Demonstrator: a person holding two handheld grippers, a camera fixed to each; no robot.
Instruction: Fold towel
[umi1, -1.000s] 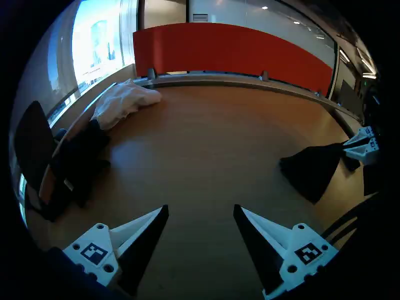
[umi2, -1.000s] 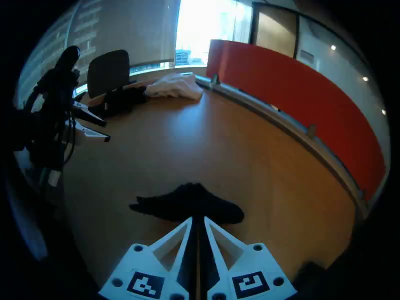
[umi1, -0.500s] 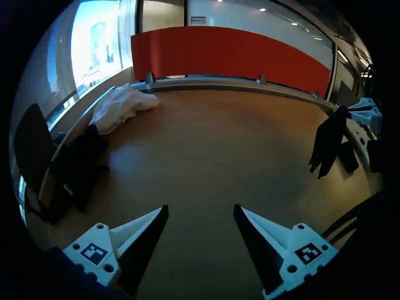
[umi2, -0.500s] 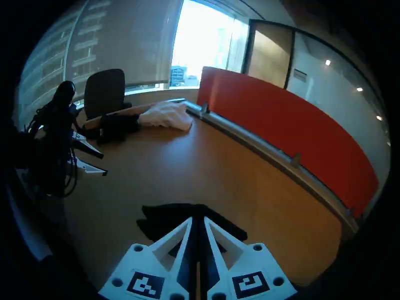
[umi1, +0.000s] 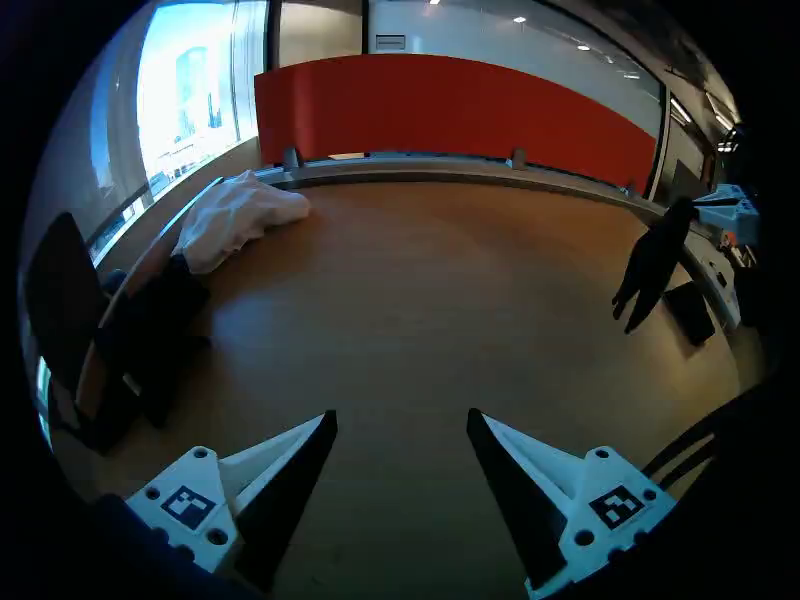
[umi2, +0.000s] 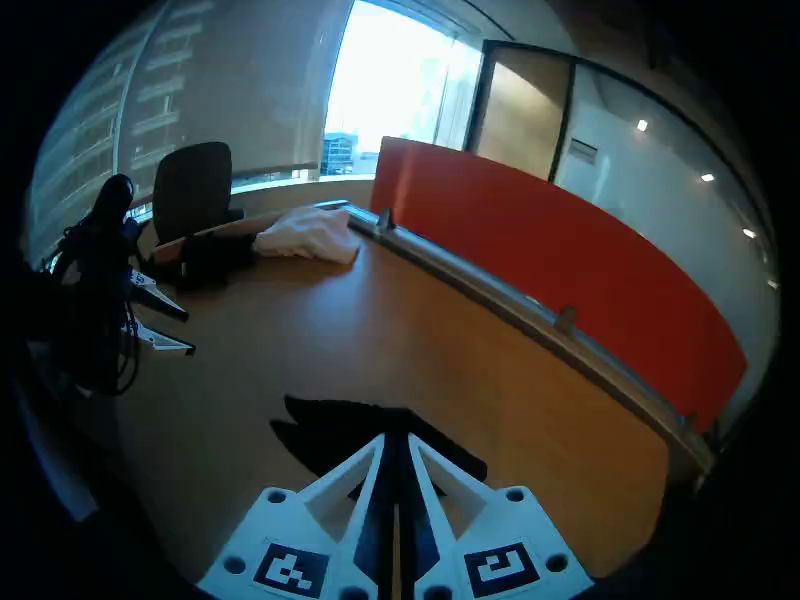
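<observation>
Left gripper view, foreground: the left gripper (umi1: 400, 414) hovers over the wooden worktop (umi1: 420, 300), jaws released and spread wide, bare wood between them.
Right gripper view, foreground: the right gripper (umi2: 397, 440) has its jaws clenched on the black towel (umi2: 335, 430), whose dark cloth fans out just past the fingertips, above the worktop (umi2: 400, 330).
Towel: at the right of the left gripper view, the black towel (umi1: 650, 265) hangs as a narrow limp drape from the right gripper (umi1: 725, 205) and appears lifted off the wood.
Middle distance: at the left edge of the right gripper view, the left gripper (umi2: 188, 334) shows two pale fingers held apart; the hand behind it is too dark to make out.
Far corner: a crumpled white cloth (umi1: 235, 215) (umi2: 305, 232) lies heaped on the worktop, with a dark bundle (umi1: 150, 320) (umi2: 205, 260) just beside it.
Backdrop: a red partition (umi1: 450, 105) (umi2: 560, 270) runs along the worktop's far edge; a dark office chair (umi2: 190, 185) stands before a bright window (umi2: 395, 90).
</observation>
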